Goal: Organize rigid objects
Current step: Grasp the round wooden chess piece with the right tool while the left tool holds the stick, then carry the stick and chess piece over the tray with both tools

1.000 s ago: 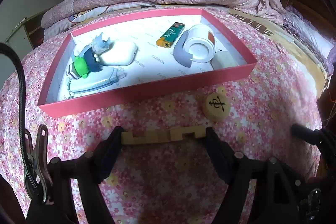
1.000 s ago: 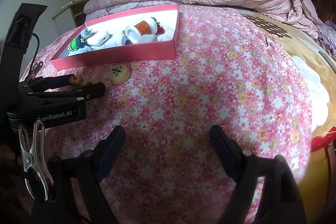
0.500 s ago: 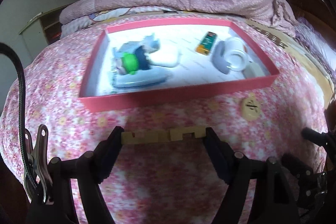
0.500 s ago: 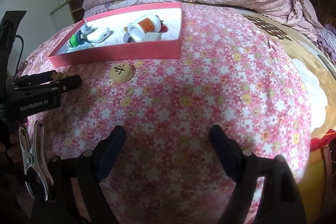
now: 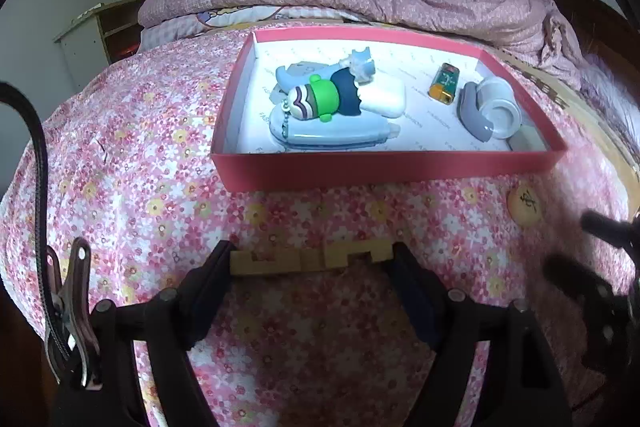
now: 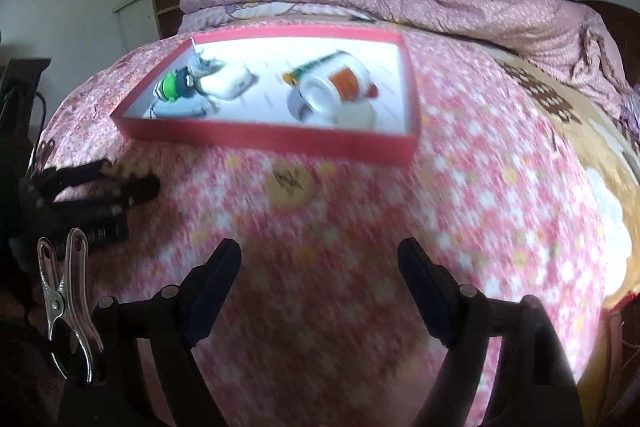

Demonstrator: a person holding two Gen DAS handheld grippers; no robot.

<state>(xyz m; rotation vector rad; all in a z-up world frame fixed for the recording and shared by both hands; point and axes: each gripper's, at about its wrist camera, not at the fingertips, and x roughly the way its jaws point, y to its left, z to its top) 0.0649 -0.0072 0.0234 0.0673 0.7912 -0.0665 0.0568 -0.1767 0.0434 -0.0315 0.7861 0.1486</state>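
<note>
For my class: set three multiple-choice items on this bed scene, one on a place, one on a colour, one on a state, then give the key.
1. Where is the round wooden chess piece?
A. inside the box
B. on the floral bedspread, outside the box
C. in a tool

2. What colour are the box walls?
A. red
B. blue
C. green

3. What does the left tool hold?
A. nothing
B. a lighter
C. a notched wooden block

Key: 1 B, it lies in front of the box wall; 2 A, the walls show red; 3 C, the block spans the fingers.
</note>
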